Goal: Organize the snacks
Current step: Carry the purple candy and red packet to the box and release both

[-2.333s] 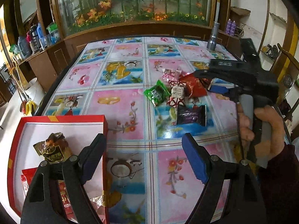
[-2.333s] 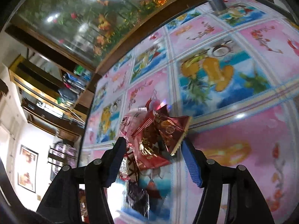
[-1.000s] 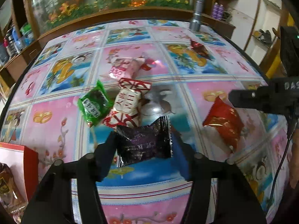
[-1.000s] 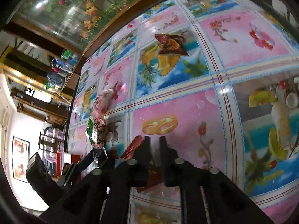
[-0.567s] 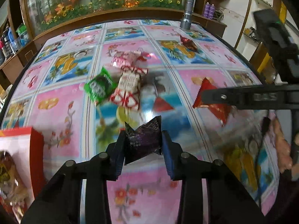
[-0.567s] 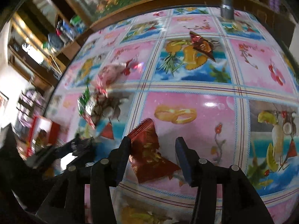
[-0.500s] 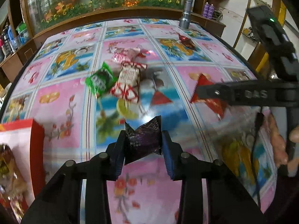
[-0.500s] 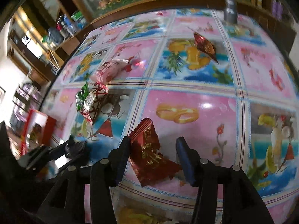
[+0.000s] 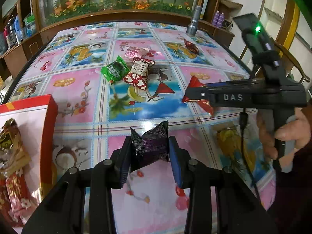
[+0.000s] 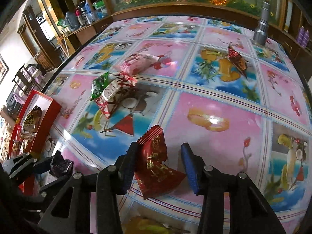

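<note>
A: With the purple packet (image 9: 149,148) pinched in the left tool (image 9: 149,157) and held clear of the counter (image 9: 78,97), which way is the red box (image 9: 49,115)?

B: Off to that tool's left & a bit nearer the person, open side up, a few packets already in. Left hand is the nearer one; nothing between tool & box wall. Packet's long axis runs pad to pad, so I'd guess it drops in flat.

A: Right tool (image 10: 158,165)?

B: Jaws have just been closing, not shut yet. Red packet (image 10: 156,165) sits between the pads, touching the left pad, gap at the right one. Not gripped, by my read. Long axis runs along the fingers, slightly skewed.

A: Rest of the snacks?

B: Green packet (image 9: 115,71), red-white packet (image 9: 139,73) & pink one (image 9: 136,52) bunched mid-counter; another red candy (image 9: 191,45) far side near the flashlight (image 9: 194,22).
</note>
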Tool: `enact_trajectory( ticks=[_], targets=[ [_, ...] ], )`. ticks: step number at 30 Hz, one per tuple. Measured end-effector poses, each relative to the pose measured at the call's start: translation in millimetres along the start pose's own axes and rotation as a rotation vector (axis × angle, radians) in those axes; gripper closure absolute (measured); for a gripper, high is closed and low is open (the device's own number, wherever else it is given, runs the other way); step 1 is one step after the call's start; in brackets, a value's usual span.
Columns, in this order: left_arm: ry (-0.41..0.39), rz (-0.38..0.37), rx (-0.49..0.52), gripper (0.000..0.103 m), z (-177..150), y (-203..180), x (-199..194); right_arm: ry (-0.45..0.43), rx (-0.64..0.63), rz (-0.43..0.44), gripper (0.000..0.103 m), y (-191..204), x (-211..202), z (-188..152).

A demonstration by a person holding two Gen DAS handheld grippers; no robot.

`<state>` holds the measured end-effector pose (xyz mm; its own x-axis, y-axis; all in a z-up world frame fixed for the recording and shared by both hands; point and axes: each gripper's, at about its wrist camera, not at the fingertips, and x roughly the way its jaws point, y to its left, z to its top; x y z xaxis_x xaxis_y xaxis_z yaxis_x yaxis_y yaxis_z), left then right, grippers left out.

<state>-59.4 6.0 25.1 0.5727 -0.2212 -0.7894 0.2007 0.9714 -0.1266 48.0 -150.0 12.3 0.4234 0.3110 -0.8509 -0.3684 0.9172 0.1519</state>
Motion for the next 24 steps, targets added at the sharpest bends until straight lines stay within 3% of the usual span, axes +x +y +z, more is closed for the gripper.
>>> enact_trajectory(
  ticks=[5,9,15,24],
  targets=[
    [-0.02,0.0,-0.03,0.069,-8,6,-20,0.008,0.109,0.133,0.058,-17,0,3],
    [-0.029,0.049,-0.013,0.069,-17,7,-34,0.014,0.173,0.236,0.058,-24,2,4],
    [-0.058,0.075,-0.039,0.069,-25,30,-56,-0.002,0.288,0.446,0.058,-23,4,4],
    [-0.167,0.179,-0.167,0.069,-38,111,-109,-0.028,0.334,0.685,0.059,47,17,3]
  ],
)
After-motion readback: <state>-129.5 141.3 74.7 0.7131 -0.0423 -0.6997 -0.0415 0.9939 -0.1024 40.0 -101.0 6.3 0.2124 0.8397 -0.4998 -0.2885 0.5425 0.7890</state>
